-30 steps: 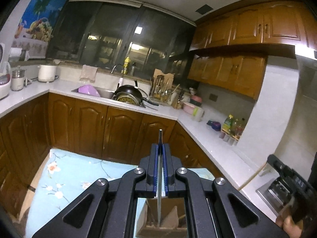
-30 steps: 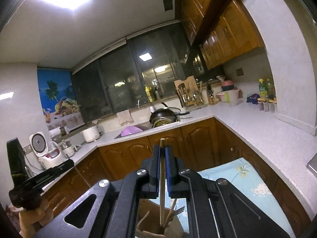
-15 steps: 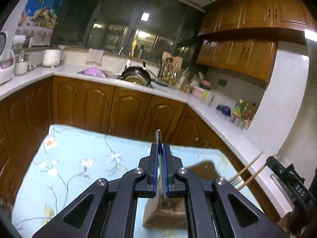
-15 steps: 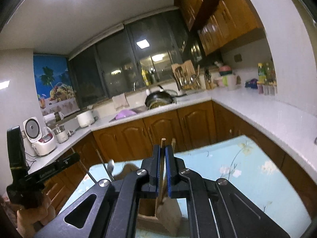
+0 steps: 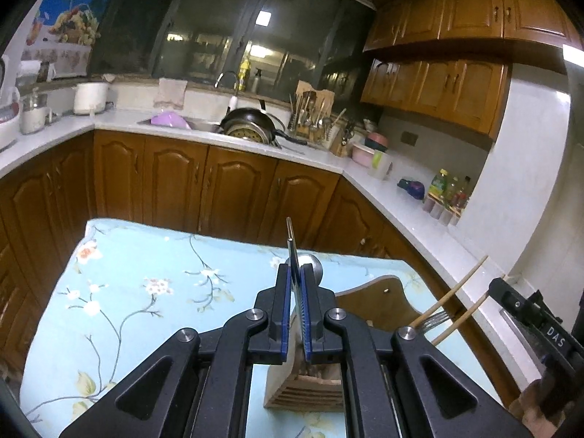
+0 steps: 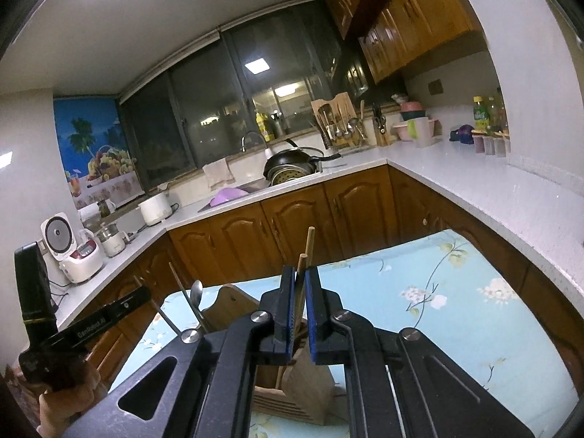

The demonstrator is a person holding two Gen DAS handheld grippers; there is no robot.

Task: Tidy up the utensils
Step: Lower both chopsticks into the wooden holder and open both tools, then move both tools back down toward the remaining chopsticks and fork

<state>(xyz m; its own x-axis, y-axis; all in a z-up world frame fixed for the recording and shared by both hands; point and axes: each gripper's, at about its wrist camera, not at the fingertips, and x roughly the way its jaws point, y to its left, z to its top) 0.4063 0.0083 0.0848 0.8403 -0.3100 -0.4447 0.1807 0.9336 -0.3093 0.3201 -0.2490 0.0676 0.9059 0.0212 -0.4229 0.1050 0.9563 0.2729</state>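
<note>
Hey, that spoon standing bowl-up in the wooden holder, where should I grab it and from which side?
Grip the spoon on its thin neck just below the bowl, coming down from above. It stands nearly upright in the wooden holder, so only its upper part is free, and the rounded bowl would likely slip out of a pinch.

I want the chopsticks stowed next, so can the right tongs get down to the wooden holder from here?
Probably yes. The right tongs hold the chopsticks over the wooden holder, whose open top lies straight below with nothing between. The spoon stands off to one side.
</note>
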